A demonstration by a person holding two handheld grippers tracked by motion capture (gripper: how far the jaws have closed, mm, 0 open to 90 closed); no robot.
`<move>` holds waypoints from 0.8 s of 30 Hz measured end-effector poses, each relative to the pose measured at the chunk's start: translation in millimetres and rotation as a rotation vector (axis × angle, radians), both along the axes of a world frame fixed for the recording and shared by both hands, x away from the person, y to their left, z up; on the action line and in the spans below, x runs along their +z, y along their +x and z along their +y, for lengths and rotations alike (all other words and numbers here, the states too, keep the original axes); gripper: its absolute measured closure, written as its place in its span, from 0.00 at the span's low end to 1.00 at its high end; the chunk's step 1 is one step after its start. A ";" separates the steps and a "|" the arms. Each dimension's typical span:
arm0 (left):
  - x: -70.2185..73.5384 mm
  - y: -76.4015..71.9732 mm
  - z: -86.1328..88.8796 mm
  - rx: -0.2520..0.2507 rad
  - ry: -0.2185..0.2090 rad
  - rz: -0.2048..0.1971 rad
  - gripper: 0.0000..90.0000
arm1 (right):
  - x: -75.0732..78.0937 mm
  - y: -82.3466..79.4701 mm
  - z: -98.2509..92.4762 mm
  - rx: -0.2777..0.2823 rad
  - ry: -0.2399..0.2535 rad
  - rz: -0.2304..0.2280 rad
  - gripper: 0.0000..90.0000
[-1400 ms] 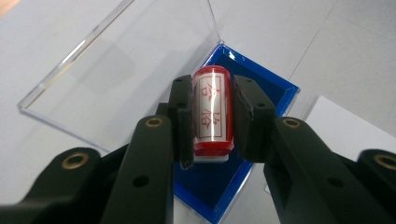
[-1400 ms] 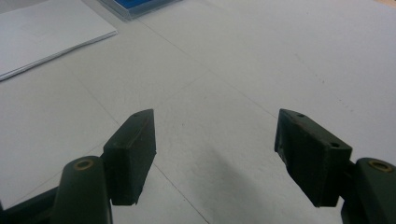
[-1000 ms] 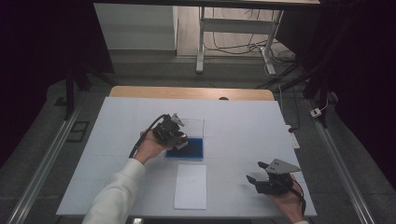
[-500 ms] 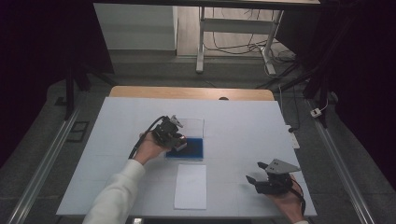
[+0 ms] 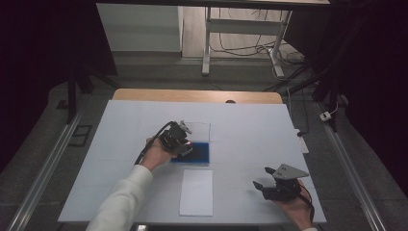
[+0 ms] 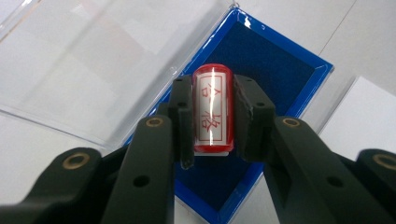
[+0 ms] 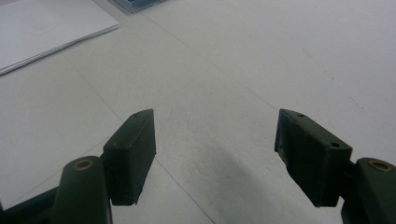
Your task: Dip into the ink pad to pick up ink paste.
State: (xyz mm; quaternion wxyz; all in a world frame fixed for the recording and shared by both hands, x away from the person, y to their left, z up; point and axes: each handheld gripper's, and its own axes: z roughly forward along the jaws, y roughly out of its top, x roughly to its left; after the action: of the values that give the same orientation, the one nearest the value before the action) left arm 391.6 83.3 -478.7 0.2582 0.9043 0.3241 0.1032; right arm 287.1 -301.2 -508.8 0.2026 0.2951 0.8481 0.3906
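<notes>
The left gripper (image 6: pixel 212 116) clamps a red stamp (image 6: pixel 212 109) over the blue ink pad (image 6: pixel 275 60), perhaps just clear of it. The clear lid (image 6: pixel 93 60) lies beside. The right gripper (image 7: pixel 215 156) rests wide open near the paper (image 5: pixel 196 191).

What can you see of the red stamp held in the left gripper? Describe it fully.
The red stamp is a small glossy cylinder, plastic by its look, with red characters inside a red frame on a pale panel along its side. The left gripper is shut on it, a black pad on each side. It is over the blue ink pad; whether it touches the pad cannot be told.
</notes>
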 end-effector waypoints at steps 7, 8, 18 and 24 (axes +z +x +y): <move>-2.8 -2.5 0.9 0.002 -0.012 -0.018 0.79 | -0.4 -0.7 2.4 0.005 -0.010 0.000 0.32; -3.1 -2.9 0.8 0.002 -0.012 -0.022 0.79 | -0.8 -0.1 2.3 0.008 -0.006 0.001 0.32; -3.3 -1.9 0.4 0.001 -0.011 -0.015 0.79 | -1.3 0.2 2.7 0.008 -0.011 0.004 0.32; -3.4 -2.3 0.0 0.000 -0.007 -0.018 0.79 | -0.8 0.0 2.4 0.005 -0.007 0.001 0.32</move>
State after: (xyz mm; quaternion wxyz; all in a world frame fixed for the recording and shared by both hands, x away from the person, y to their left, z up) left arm 389.3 83.3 -482.1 0.2645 0.9022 0.3222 0.1103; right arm 287.2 -298.9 -509.6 0.2022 0.2923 0.8504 0.3879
